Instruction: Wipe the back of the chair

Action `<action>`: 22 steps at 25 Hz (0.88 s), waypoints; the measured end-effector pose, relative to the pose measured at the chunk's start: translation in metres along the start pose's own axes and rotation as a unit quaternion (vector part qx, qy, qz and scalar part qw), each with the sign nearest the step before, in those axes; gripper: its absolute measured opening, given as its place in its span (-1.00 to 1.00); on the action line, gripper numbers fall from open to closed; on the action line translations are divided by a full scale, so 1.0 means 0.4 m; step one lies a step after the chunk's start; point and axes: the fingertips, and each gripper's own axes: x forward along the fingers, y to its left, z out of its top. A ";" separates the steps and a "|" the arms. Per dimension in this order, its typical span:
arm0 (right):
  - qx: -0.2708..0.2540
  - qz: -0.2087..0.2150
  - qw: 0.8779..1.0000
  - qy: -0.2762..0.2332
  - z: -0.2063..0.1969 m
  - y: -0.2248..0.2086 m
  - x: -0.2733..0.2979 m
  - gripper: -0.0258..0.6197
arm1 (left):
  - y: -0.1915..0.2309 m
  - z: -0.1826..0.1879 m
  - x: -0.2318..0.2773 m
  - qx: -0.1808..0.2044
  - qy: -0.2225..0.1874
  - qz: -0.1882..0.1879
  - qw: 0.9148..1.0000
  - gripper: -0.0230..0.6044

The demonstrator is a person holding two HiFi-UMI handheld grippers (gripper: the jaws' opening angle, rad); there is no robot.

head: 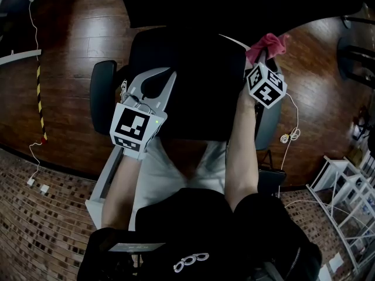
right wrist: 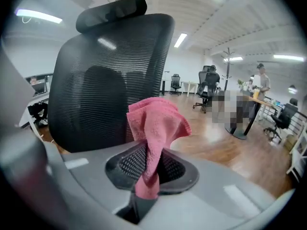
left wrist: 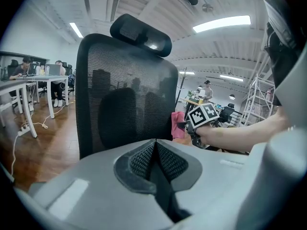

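Observation:
A black mesh office chair stands before me, its back point(head: 187, 86) seen from above in the head view. In the left gripper view the mesh back point(left wrist: 124, 99) and headrest point(left wrist: 141, 32) fill the middle. My left gripper point(left wrist: 154, 145) is shut and empty, short of the back's left part point(head: 157, 75). A pink cloth point(right wrist: 156, 123) is pinched in my shut right gripper point(right wrist: 152, 152) and sticks up bunched, close to the back's right edge point(right wrist: 105, 85). From above, the cloth point(head: 268, 44) and right gripper point(head: 263, 57) sit by the chair's right side.
The chair's left armrest point(head: 102, 95) juts out at the left. White cables point(head: 290, 134) lie on the wood floor. A white rack point(head: 345, 186) stands at the right. Desks with seated people point(left wrist: 29, 75) are at the left, other chairs point(right wrist: 208, 87) and a standing person point(right wrist: 259, 87) farther off.

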 end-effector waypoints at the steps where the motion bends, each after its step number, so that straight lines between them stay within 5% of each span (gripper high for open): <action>1: 0.003 0.001 1.000 -0.002 0.002 0.000 0.001 -0.79 | 0.000 0.001 0.001 0.001 -0.001 0.000 1.000 -0.95; 10: -0.085 0.104 0.990 -0.032 0.091 0.251 0.008 -0.79 | 0.007 0.009 -0.013 -0.006 -0.010 0.009 1.000 -0.95; 15: -0.143 0.195 0.970 -0.031 0.147 0.473 0.011 -0.79 | 0.020 0.033 -0.030 -0.019 -0.014 0.022 0.999 -0.95; 22: -0.225 0.267 0.934 -0.074 0.243 0.723 -0.027 -0.79 | 0.059 0.046 -0.055 -0.021 -0.039 0.020 0.999 -0.95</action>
